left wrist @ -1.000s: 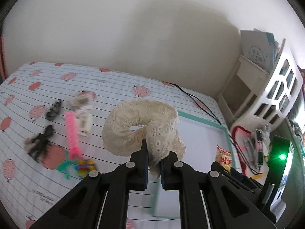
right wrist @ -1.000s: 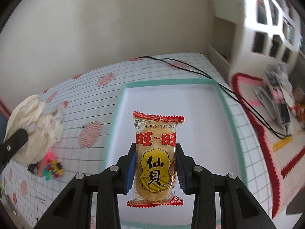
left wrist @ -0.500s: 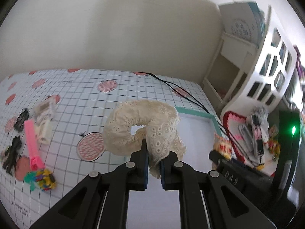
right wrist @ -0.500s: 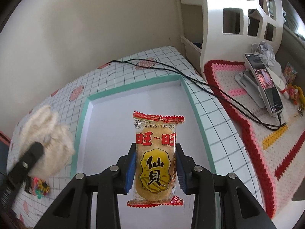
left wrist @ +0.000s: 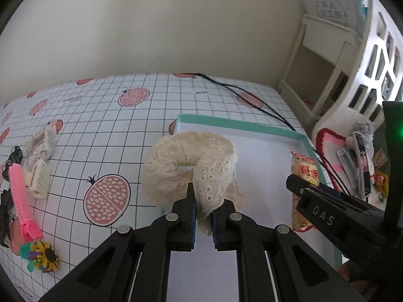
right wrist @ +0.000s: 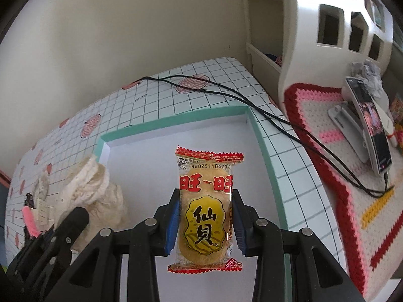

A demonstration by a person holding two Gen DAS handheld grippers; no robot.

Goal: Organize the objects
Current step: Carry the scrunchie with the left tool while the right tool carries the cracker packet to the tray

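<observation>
My left gripper (left wrist: 203,202) is shut on a cream lace scrunchie (left wrist: 186,166) and holds it over the left part of a shallow white tray with a teal rim (left wrist: 241,124). My right gripper (right wrist: 205,214) is shut on a rice cracker packet (right wrist: 205,209) with red ends, held above the same tray (right wrist: 264,148). The scrunchie (right wrist: 88,188) and the left gripper (right wrist: 70,224) show at the lower left of the right wrist view. The packet (left wrist: 303,173) shows at the right of the left wrist view.
A pink hair clip (left wrist: 21,196), a cream claw clip (left wrist: 39,178), a colourful flower clip (left wrist: 42,253) and black clips (left wrist: 13,154) lie on the checked cloth left of the tray. A black cable (right wrist: 226,90) runs past the tray. A phone (right wrist: 370,123) and white shelf (right wrist: 335,25) stand right.
Both grippers have moved toward the tray, each still holding its object. The scrunchie now hangs over the tray's left part, and the two grippers are closer together.
</observation>
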